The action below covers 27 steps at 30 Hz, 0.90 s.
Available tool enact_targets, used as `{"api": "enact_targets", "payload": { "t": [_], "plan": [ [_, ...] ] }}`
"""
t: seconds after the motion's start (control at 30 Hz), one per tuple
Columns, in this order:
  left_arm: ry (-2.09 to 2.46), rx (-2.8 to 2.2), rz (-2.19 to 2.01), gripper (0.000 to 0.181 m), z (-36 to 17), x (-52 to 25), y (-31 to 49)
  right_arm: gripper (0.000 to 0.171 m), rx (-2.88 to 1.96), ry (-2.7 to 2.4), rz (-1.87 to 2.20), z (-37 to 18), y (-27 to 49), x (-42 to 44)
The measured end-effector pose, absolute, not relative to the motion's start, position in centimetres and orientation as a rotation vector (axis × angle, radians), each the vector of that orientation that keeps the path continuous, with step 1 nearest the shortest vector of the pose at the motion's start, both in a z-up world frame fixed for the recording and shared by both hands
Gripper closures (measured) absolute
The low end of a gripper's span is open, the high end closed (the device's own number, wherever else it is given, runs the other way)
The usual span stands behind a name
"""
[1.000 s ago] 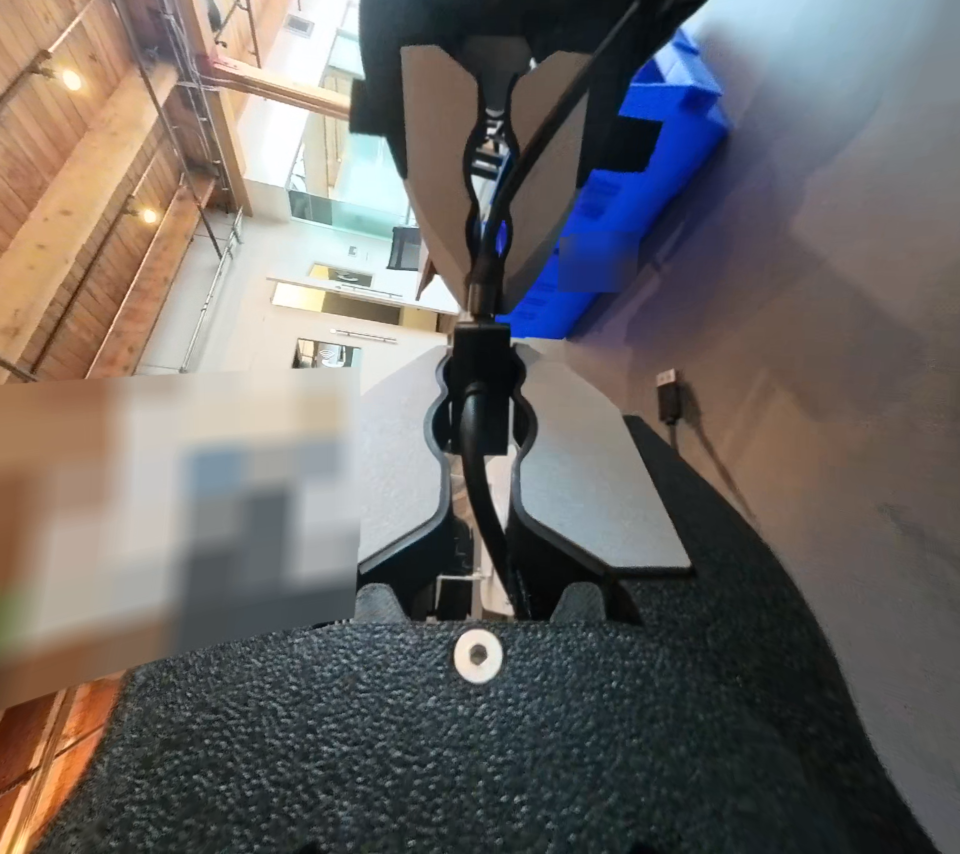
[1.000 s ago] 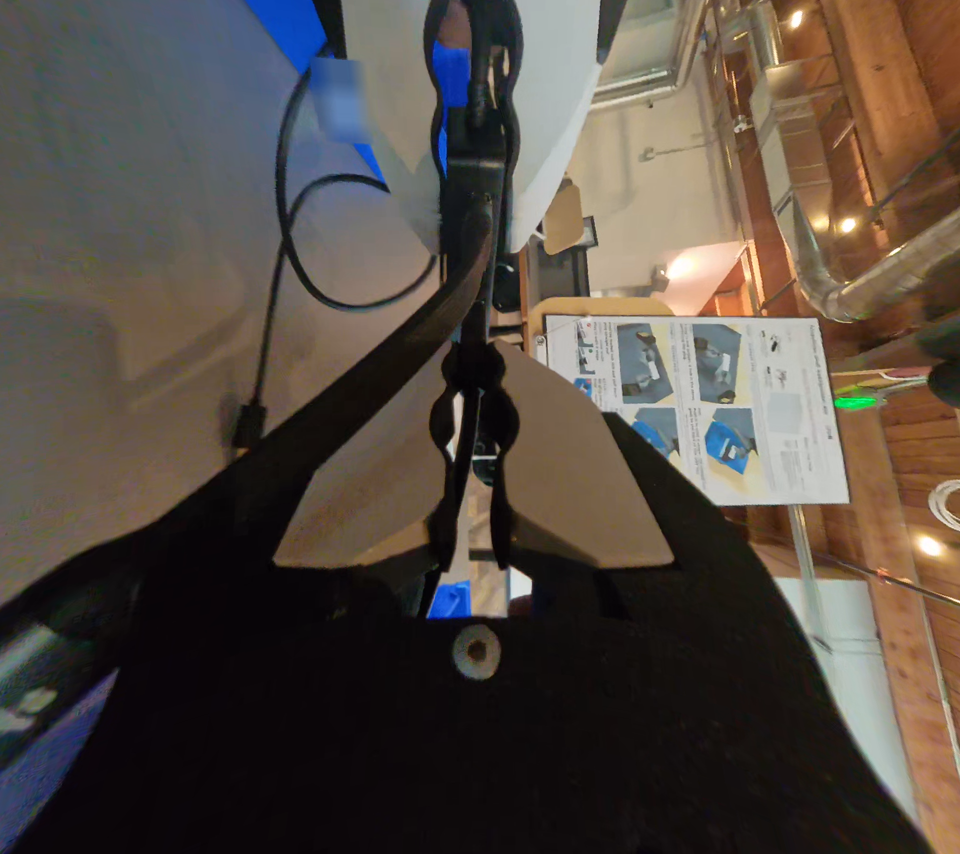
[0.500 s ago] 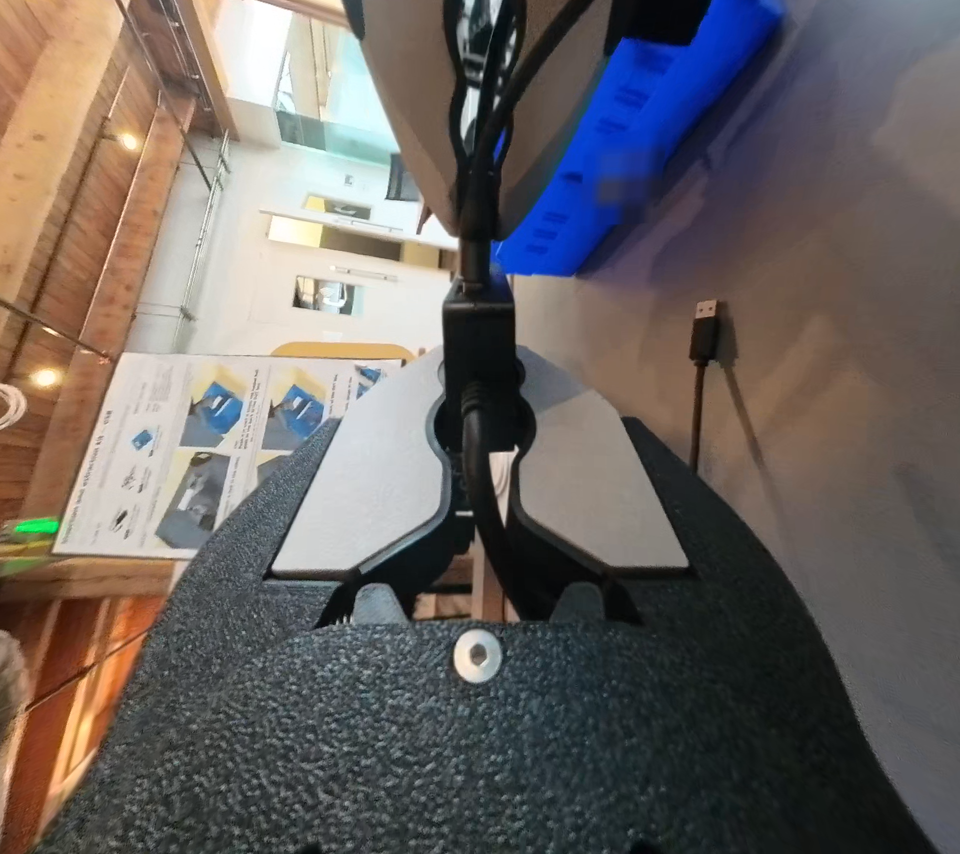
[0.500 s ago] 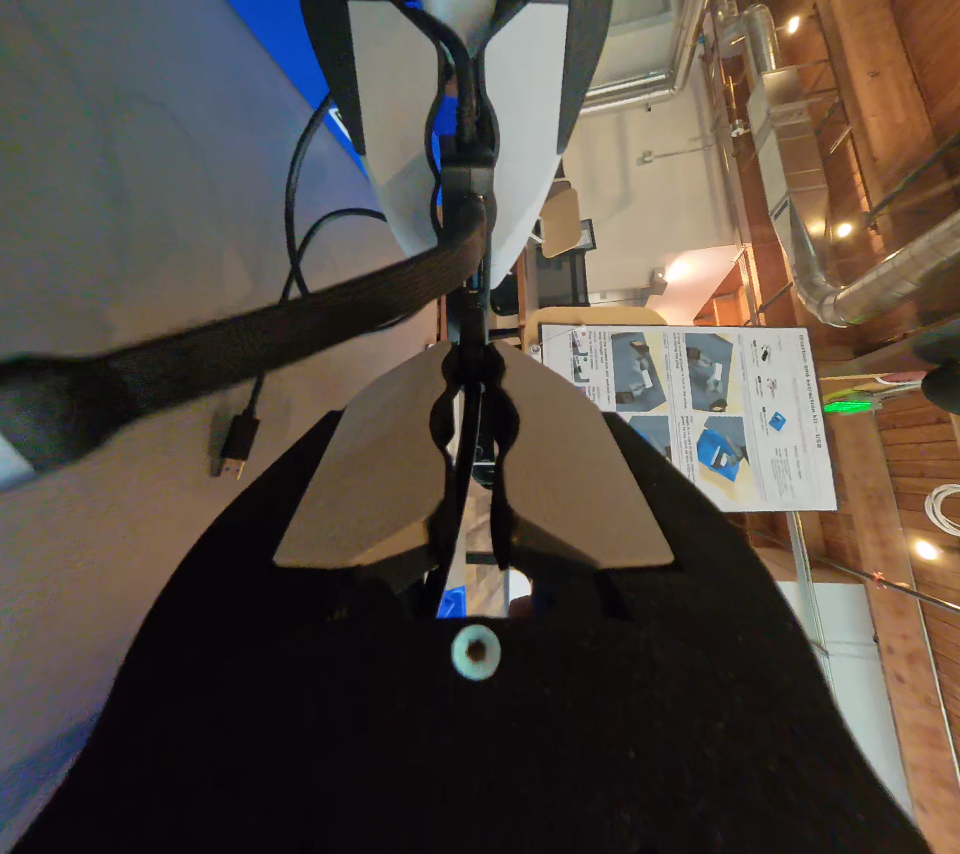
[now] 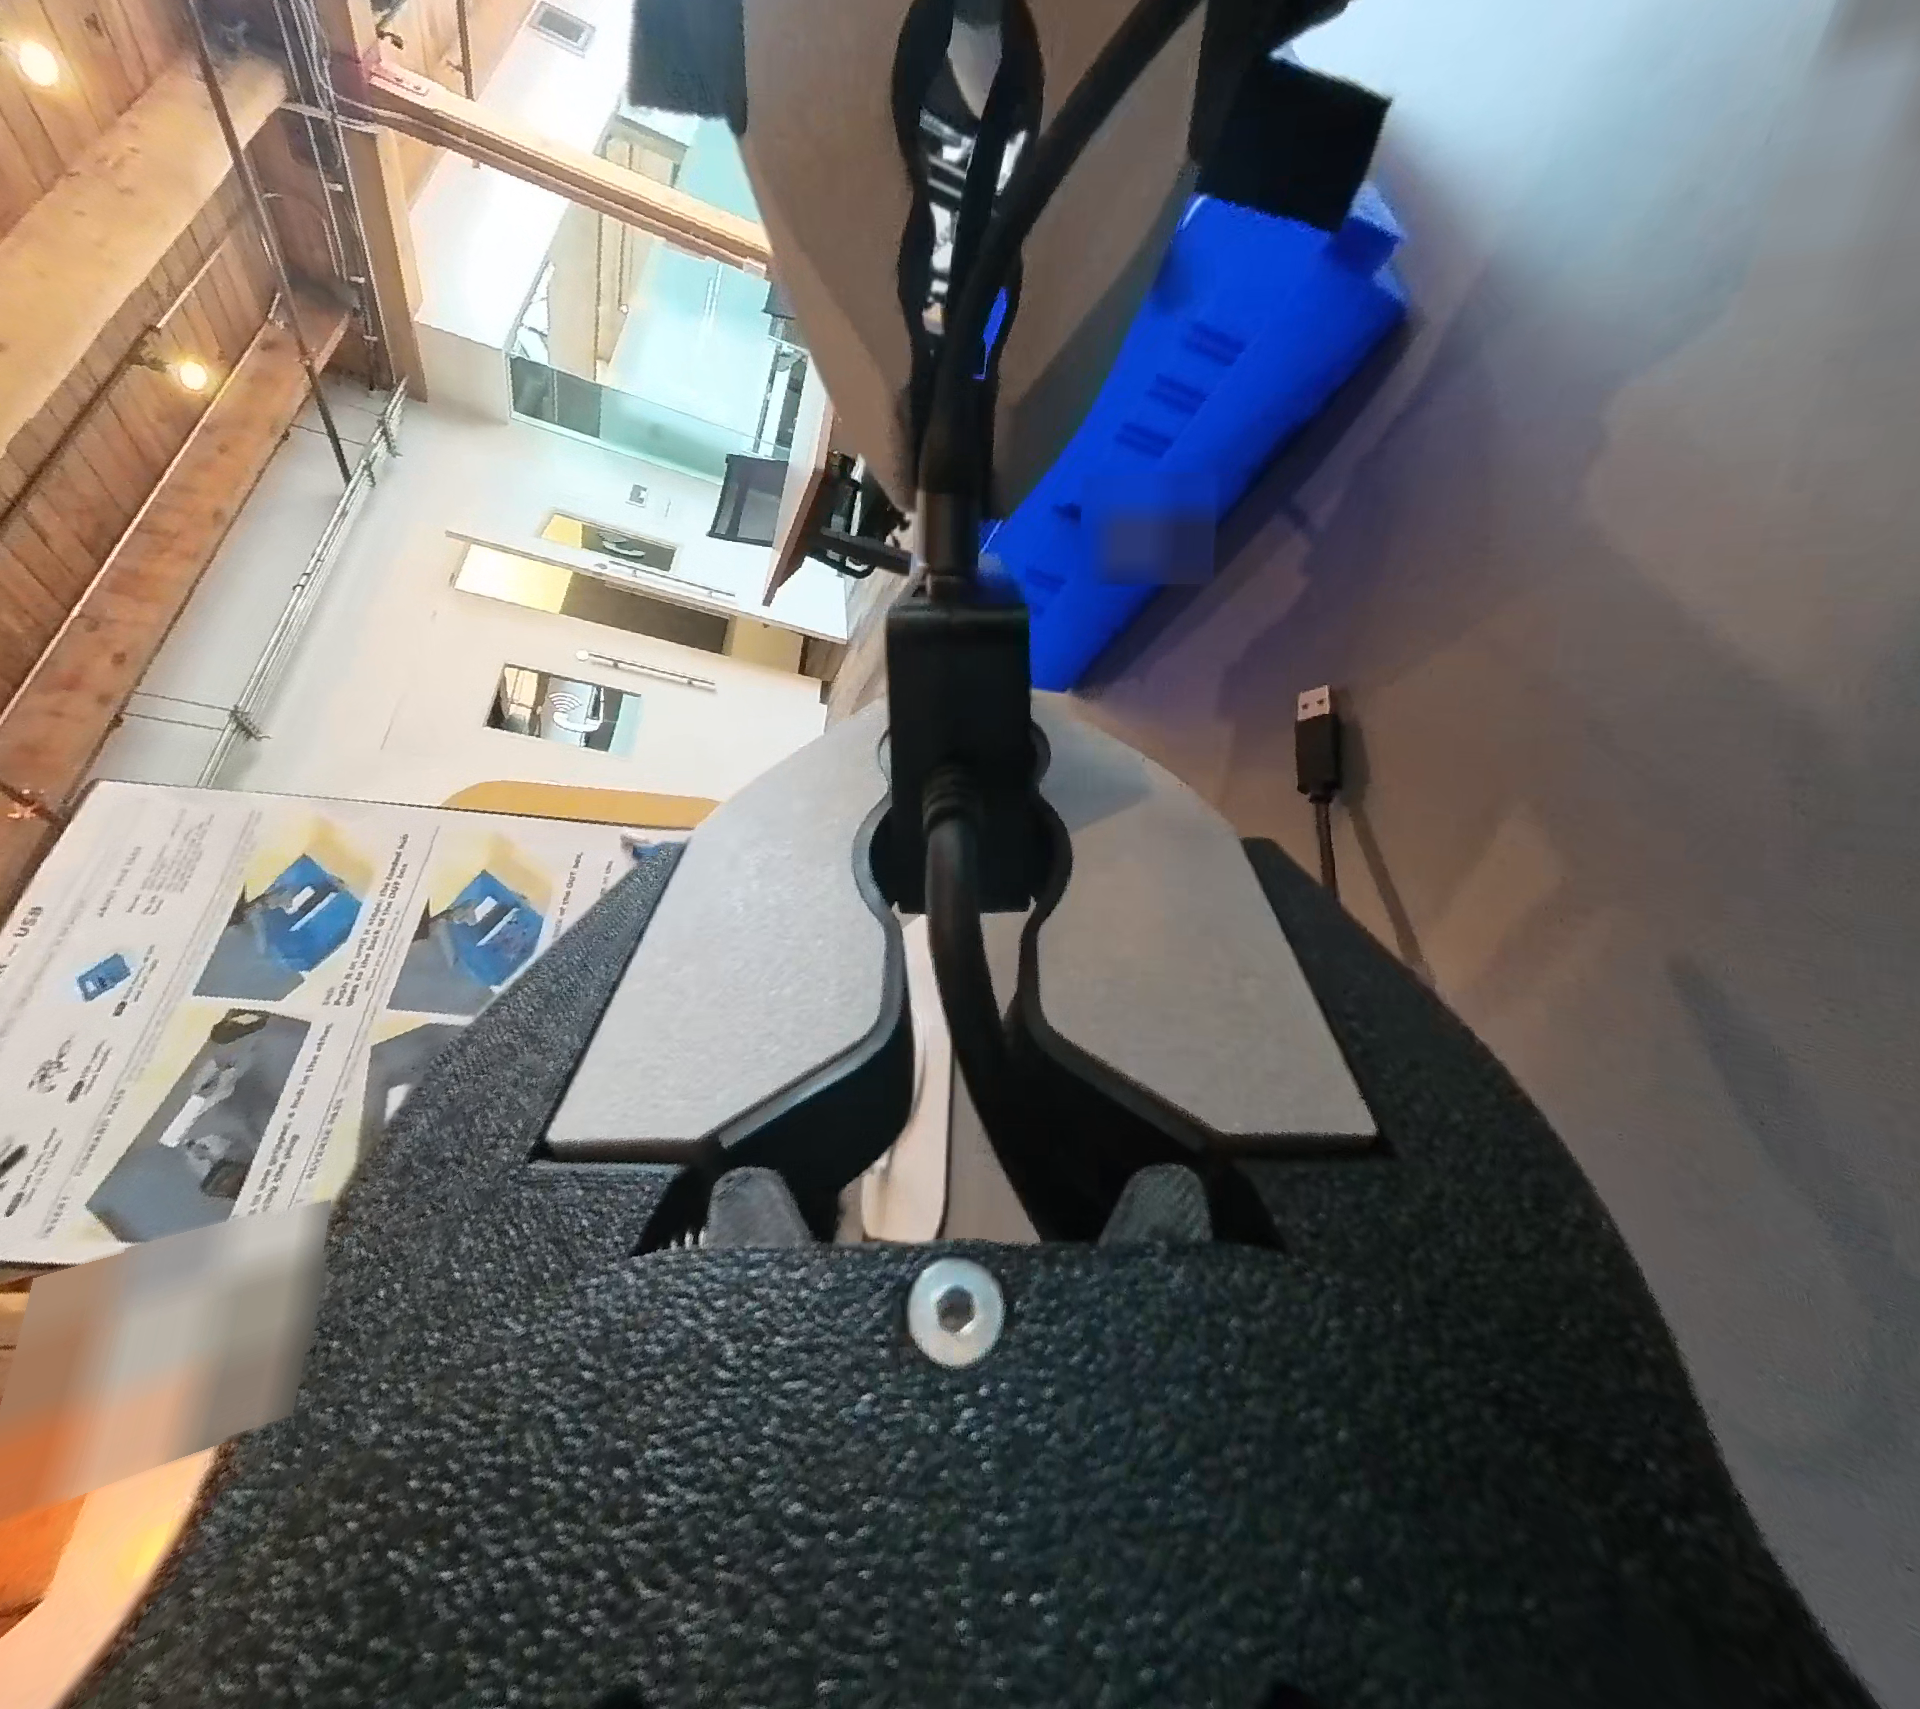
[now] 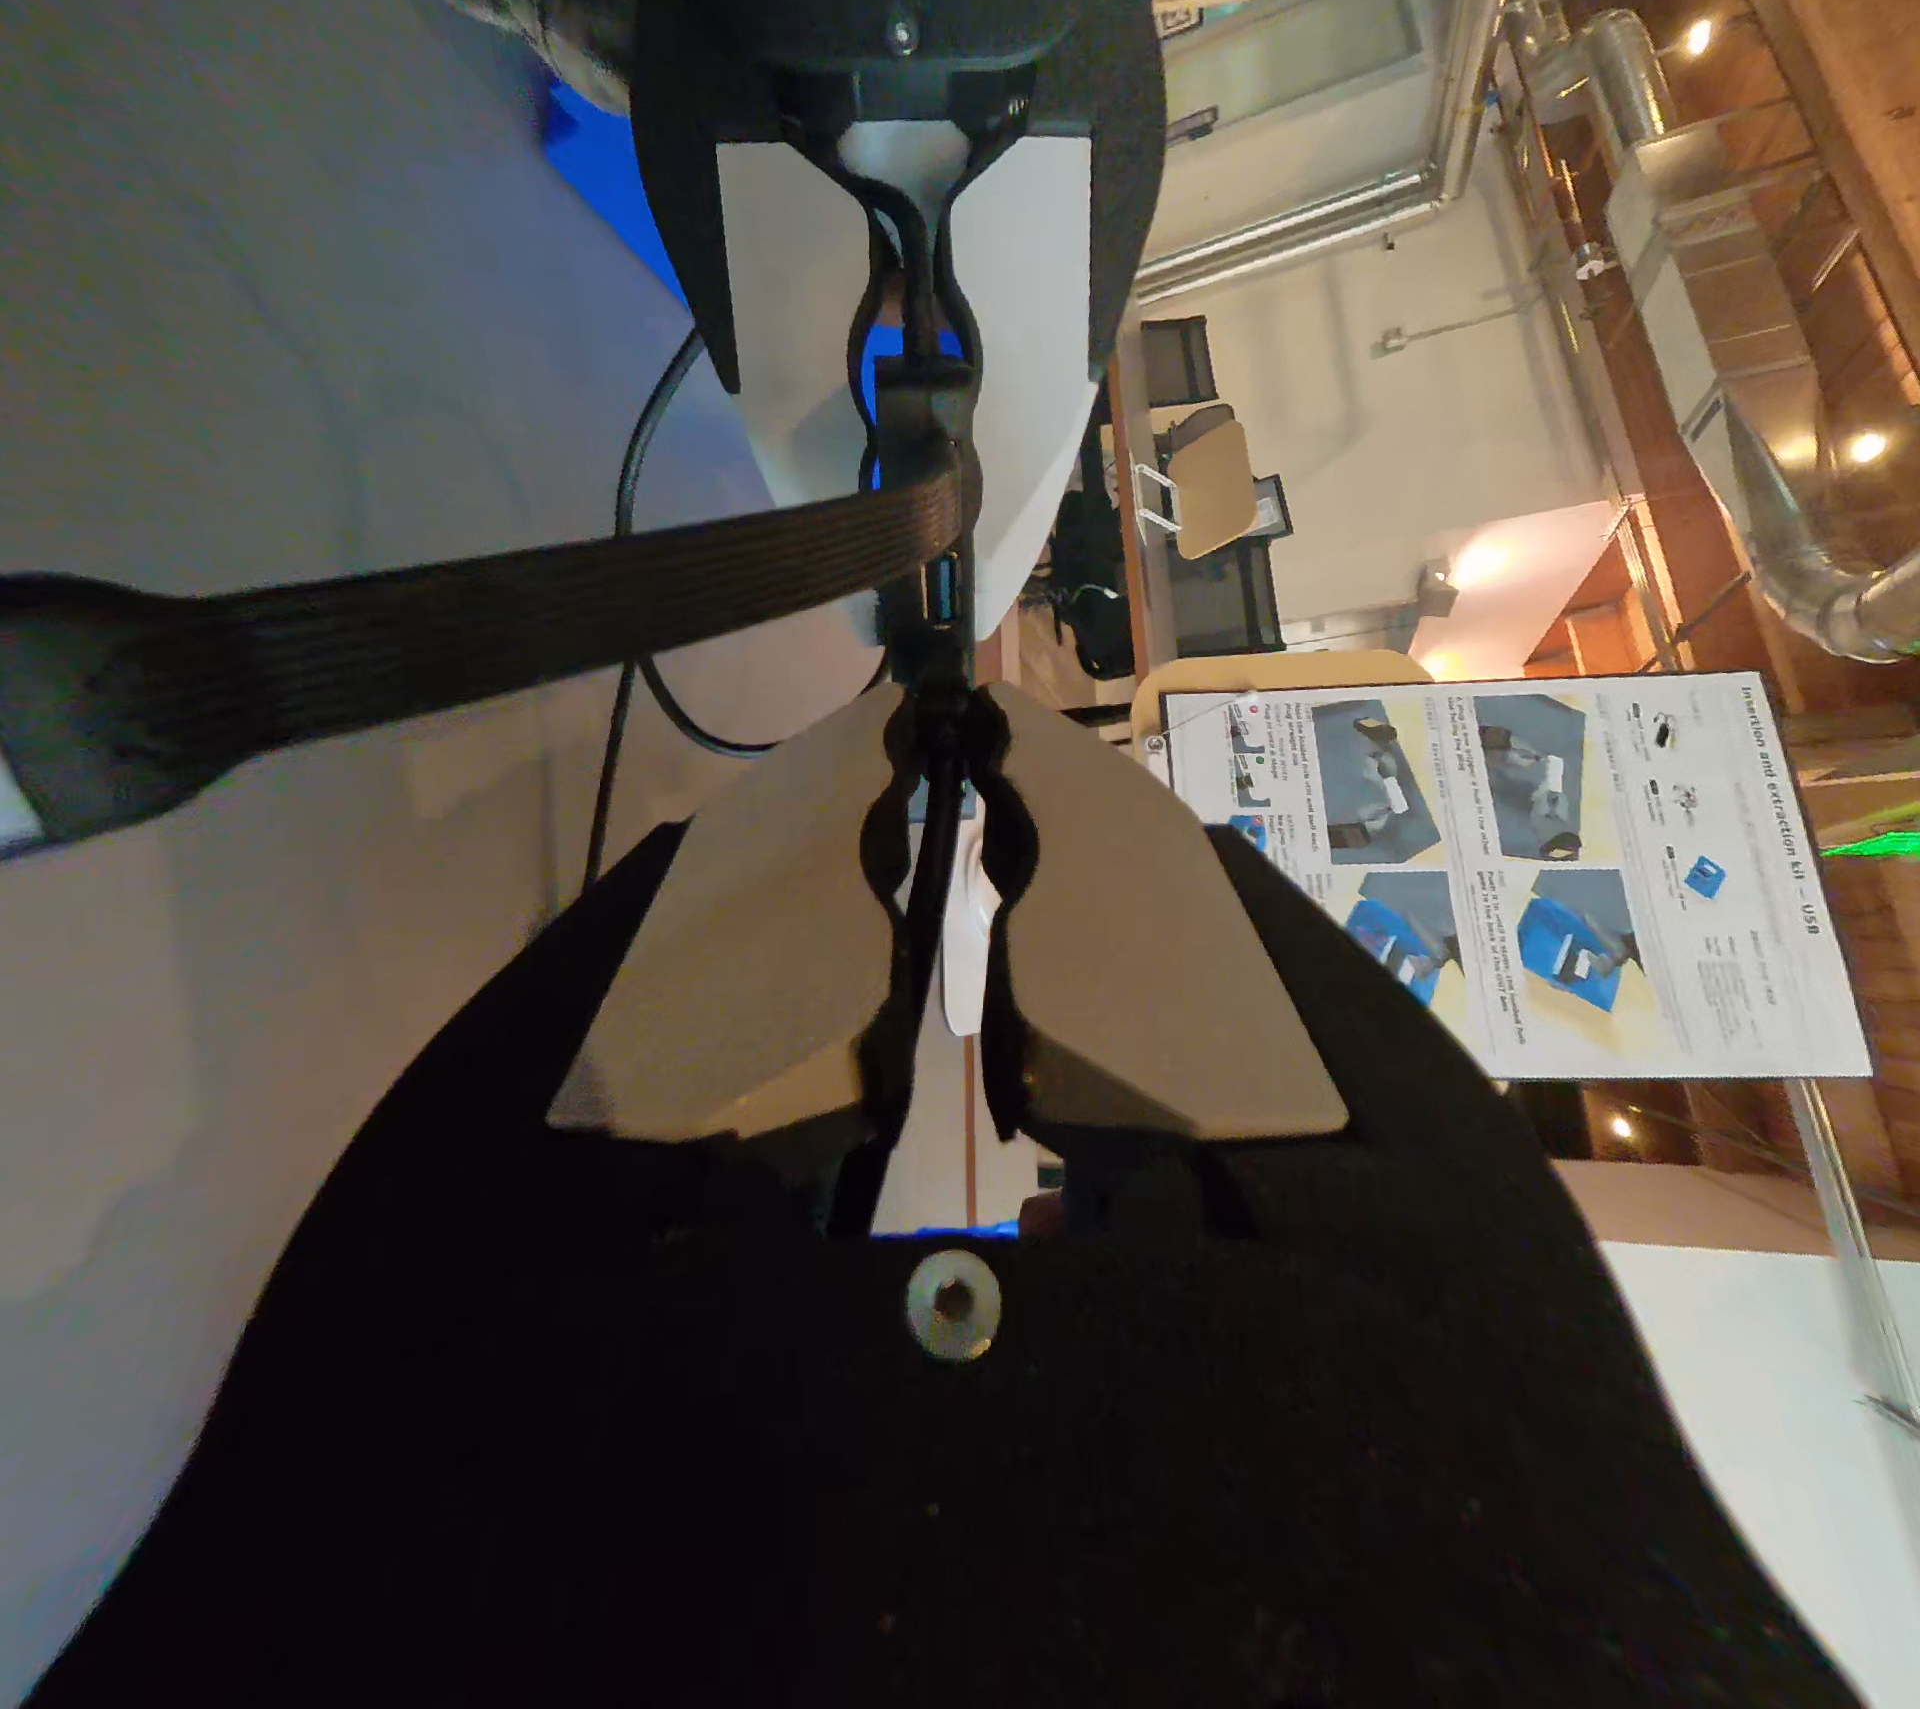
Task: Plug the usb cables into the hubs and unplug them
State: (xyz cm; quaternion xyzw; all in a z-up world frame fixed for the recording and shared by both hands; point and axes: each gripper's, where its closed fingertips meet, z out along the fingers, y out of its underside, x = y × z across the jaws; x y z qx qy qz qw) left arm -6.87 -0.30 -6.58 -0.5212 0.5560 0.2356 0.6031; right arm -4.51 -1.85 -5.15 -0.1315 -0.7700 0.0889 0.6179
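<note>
In the left wrist view my left gripper (image 5: 961, 729) is shut on a small black USB hub (image 5: 956, 672), held up off the grey table (image 5: 1662, 724). The hub's own cable (image 5: 961, 953) runs back between my fingers. My right gripper (image 5: 951, 464) faces it from above, shut on a black USB cable (image 5: 951, 412) whose end meets the hub's far end. In the right wrist view my right gripper (image 6: 940, 709) is shut on that cable's plug end, against the thin black hub (image 6: 925, 454) with a blue port (image 6: 942, 589). The left gripper (image 6: 925, 620) grips the hub.
A loose USB plug (image 5: 1314, 740) with its cable lies on the table. A blue bin (image 5: 1195, 454) stands behind. A flat black ribbed strap (image 6: 468, 620) crosses from the hub to the left edge. A black cable loop (image 6: 644, 516) lies on the table. An instruction poster (image 6: 1507, 880) stands at the side. The tips of both grippers are at nearly the same place.
Both views have swung. The two grippers have drawn a little apart, so more of the hub shows between them. Both stay shut, and the cable end still meets the hub.
</note>
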Motion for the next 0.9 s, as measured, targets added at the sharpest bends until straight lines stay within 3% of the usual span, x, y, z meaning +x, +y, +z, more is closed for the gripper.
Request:
{"api": "enact_targets", "payload": {
  "t": [0.9],
  "plan": [
    [1.317, -1.135, 0.854, 0.165, -4.8, -6.8, -0.6, 0.164, -0.245, -1.685, 0.049, -3.9, -1.7, -4.5]
  ]
}}
